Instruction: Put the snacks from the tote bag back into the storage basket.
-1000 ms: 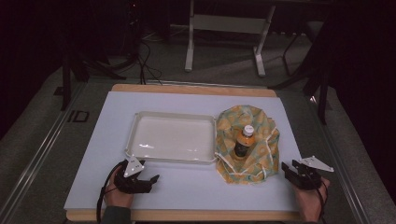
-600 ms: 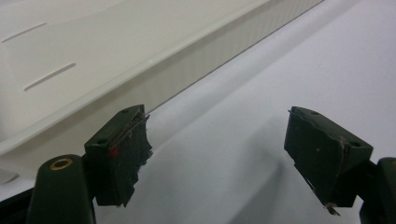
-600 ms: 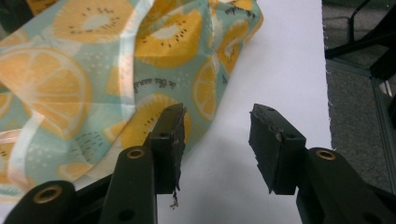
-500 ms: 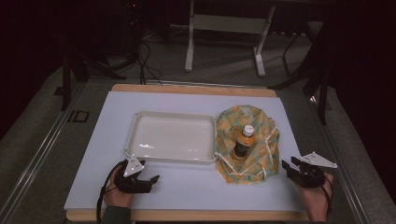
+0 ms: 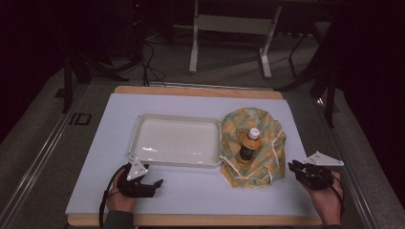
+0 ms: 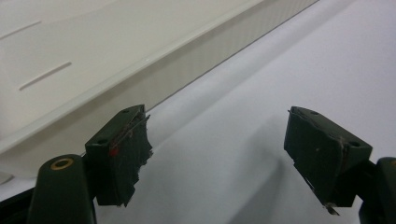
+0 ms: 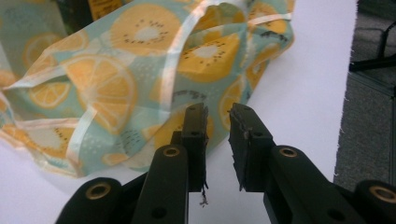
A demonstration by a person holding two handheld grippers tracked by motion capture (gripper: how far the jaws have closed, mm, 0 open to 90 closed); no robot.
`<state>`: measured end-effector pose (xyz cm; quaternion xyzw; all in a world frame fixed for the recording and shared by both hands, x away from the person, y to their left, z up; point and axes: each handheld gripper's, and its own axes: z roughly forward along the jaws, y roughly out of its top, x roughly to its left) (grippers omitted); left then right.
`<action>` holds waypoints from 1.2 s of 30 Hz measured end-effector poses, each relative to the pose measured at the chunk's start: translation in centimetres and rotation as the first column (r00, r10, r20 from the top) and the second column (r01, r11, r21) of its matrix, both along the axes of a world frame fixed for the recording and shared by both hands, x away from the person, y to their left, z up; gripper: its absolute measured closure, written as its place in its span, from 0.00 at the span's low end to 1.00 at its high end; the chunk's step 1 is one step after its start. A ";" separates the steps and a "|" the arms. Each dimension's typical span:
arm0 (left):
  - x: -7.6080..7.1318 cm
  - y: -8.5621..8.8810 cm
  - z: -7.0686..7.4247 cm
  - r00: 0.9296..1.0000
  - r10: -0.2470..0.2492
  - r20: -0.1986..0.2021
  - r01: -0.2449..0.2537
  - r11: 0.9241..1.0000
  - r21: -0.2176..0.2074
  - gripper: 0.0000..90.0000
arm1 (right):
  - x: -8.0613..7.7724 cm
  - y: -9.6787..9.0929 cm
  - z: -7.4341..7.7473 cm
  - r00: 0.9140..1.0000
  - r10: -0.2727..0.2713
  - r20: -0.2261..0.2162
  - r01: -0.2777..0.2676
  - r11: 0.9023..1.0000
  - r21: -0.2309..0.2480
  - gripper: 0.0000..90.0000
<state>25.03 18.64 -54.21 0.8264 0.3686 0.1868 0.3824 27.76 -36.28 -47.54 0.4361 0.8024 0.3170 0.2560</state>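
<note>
While the bottle [image 5: 248, 144] stood upright in the middle of the fruit-print cloth [image 5: 265, 129] on the bench [image 5: 200, 195], just beside the white tray [image 5: 176, 162], nothing looked wrapped or moved yet. The right gripper [image 7: 217, 122] hovered near the cloth's edge, its fingers having just closed to a narrow gap with nothing between them. The left gripper [image 6: 215, 140] rested by the tray, fingers wide and empty. Grasping the cloth remained ahead.

My claw [image 6: 217, 161] gapes wide over the white surface [image 6: 289, 70]; the white tray's wall [image 6: 154, 79] runs toward eleven o'clock.
</note>
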 end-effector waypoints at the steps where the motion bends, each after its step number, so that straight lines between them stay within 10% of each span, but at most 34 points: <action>1: 0.0 -0.1 0.0 1.000 0.000 0.003 0.000 1.000 -0.002 0.25 | 0.0 0.4 0.1 1.000 0.018 -0.006 -0.018 1.000 -0.017 0.87; 36: 0.1 -0.1 0.0 1.000 -0.016 -0.010 0.016 1.000 -0.003 0.25 | 2.4 5.7 3.5 0.975 0.217 -0.037 -0.220 0.955 -0.197 0.98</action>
